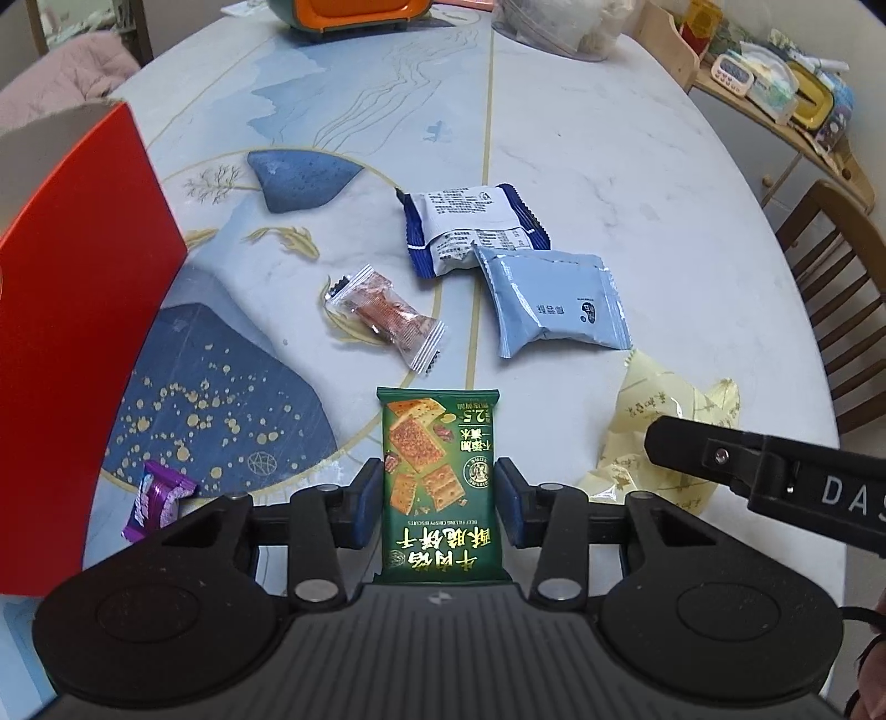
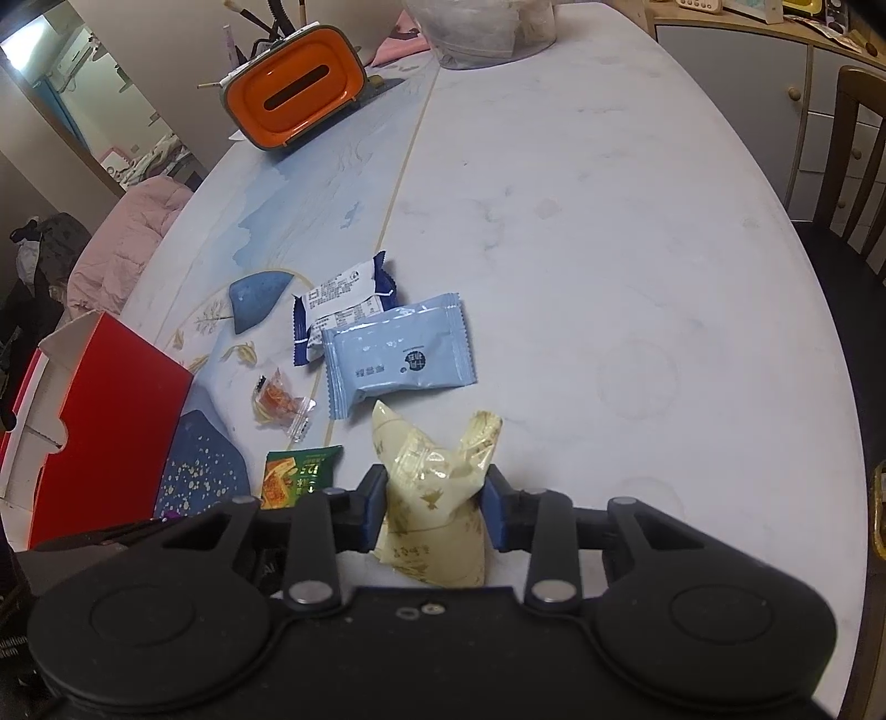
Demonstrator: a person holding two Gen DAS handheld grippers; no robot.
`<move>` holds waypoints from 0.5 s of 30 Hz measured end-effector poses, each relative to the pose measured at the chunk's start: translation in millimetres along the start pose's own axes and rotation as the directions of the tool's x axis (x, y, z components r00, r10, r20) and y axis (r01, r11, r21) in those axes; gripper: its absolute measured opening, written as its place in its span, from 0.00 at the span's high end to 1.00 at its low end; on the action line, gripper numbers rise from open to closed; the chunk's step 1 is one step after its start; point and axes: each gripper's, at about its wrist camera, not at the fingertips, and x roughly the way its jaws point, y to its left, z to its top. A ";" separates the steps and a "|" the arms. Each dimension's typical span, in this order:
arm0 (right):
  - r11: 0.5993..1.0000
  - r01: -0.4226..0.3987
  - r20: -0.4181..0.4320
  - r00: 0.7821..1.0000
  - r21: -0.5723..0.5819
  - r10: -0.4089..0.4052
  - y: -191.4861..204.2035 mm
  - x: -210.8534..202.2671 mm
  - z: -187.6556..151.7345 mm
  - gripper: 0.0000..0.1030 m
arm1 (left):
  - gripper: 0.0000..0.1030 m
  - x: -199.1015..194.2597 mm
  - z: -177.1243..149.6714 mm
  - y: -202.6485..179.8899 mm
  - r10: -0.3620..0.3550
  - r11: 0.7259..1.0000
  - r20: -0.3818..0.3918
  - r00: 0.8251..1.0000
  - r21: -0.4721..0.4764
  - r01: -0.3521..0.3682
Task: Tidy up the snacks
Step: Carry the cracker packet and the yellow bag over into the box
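Note:
My left gripper (image 1: 440, 501) is shut on a green biscuit packet (image 1: 440, 476), its pads at both long edges. My right gripper (image 2: 434, 507) is shut on a pale yellow snack bag (image 2: 437, 498), which also shows in the left wrist view (image 1: 659, 421). On the table lie a light blue packet (image 1: 554, 302) (image 2: 398, 354), a navy and white packet (image 1: 470, 227) (image 2: 343, 302), a clear-wrapped orange candy (image 1: 385, 315) (image 2: 279, 407) and a purple candy (image 1: 158, 498). An open red box (image 1: 72, 310) (image 2: 105, 410) stands at the left.
The oval marble table (image 1: 609, 138) (image 2: 581, 194) carries an orange tissue holder (image 2: 296, 97) and a clear plastic bag (image 2: 482, 27) at the far end. A wooden chair (image 1: 830, 260) (image 2: 853, 166) stands at the right. A pink cloth (image 2: 133, 232) lies past the left edge.

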 end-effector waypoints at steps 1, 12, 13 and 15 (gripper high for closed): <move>1.000 -0.001 0.000 1.000 0.001 0.001 -0.3 -0.8 -0.5 0.67 | 0.60 -1.0 -0.7 2.0 -0.002 1.000 -0.002 1.000 -0.007 0.002; 0.999 -0.024 0.017 1.000 -0.022 0.024 12.3 -25.8 -7.7 0.67 | 0.60 -33.8 -6.8 19.8 -0.024 1.000 0.011 1.000 -0.016 0.024; 0.999 -0.025 0.017 1.000 -0.025 0.026 14.5 -28.8 -8.1 0.67 | 0.60 -39.3 -7.0 21.0 -0.025 1.000 0.014 1.000 -0.009 0.025; 0.999 -0.032 0.021 0.999 -0.034 0.033 20.0 -35.0 -8.7 0.67 | 0.60 -50.4 -7.3 23.1 -0.032 0.999 0.022 0.999 0.011 0.032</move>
